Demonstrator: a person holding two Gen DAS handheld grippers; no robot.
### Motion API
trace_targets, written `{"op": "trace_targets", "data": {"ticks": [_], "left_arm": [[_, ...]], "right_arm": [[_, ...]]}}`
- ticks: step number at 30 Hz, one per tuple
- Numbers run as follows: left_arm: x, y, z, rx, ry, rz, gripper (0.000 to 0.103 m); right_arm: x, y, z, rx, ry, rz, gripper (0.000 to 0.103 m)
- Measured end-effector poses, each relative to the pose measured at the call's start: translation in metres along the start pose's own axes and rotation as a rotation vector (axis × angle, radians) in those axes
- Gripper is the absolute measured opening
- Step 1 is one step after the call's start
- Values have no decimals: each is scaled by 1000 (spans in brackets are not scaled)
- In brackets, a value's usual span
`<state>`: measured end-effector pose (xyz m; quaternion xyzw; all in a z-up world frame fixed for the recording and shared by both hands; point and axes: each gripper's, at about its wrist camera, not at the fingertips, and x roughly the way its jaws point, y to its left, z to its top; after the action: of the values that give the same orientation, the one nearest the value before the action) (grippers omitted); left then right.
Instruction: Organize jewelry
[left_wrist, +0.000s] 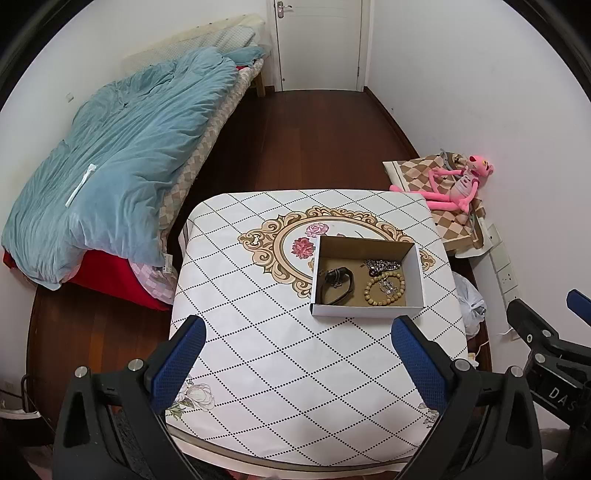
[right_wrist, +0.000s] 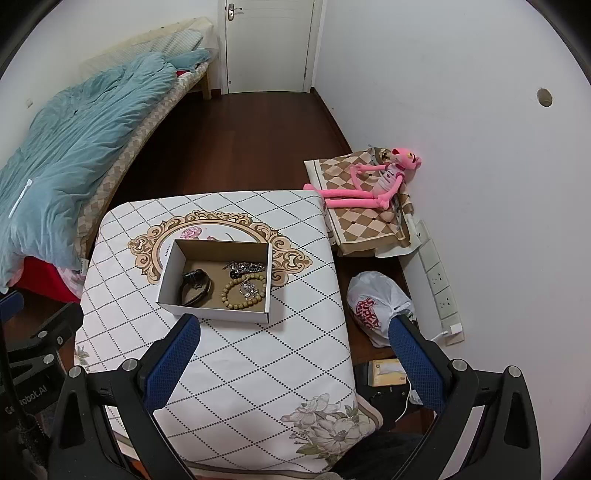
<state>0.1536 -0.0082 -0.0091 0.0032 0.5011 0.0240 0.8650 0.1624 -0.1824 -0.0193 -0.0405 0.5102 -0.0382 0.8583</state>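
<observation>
Bedroom with dark wood floor, white walls, closed door (left_wrist: 319, 44) at the far end. Bed (left_wrist: 110, 177) with blue quilt along the left wall; pink plush (right_wrist: 373, 181) on a checked cushion against the right wall; white plastic bag (right_wrist: 376, 306) on the floor by the table's right edge.

Table (left_wrist: 277, 369) under a white diamond-print cloth with a gold floral medallion. Open cardboard box (left_wrist: 369, 310) toward the far right part of the surface, overlapping the medallion. Inside: black band (left_wrist: 338, 286) at the left, bead bracelet (left_wrist: 384, 290) at the near right with a small silver piece lying inside its ring, silver chain (left_wrist: 382, 265) heaped at the far right, touching or nearly touching the beads. No jewelry seen on the cloth outside the box.

Risks, as judgement only: chain and silver piece snagging on the beads and coming up together; thin links slipping from broad pads; light box sliding or tipping if a finger catches its near wall; loose cloth dragging under pressure.

Left gripper (left_wrist: 299, 362): fingers spread wide, blue pads well apart, nothing between them, touching nothing, raised above the near part of the table, short of the box. Right gripper (right_wrist: 295, 363): likewise wide apart and empty, left finger above the cloth just near of the box, right finger out past the table's right edge above the floor and the bag. Neither in contact with box or jewelry.
</observation>
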Motion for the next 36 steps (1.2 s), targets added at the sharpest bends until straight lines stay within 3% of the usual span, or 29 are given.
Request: {"op": "trace_targets", "data": {"ticks": [36], "left_arm": [[-7, -4, 3, 4, -5, 1, 103]], "right_arm": [[-4, 2, 1, -4, -8, 5, 103]]}}
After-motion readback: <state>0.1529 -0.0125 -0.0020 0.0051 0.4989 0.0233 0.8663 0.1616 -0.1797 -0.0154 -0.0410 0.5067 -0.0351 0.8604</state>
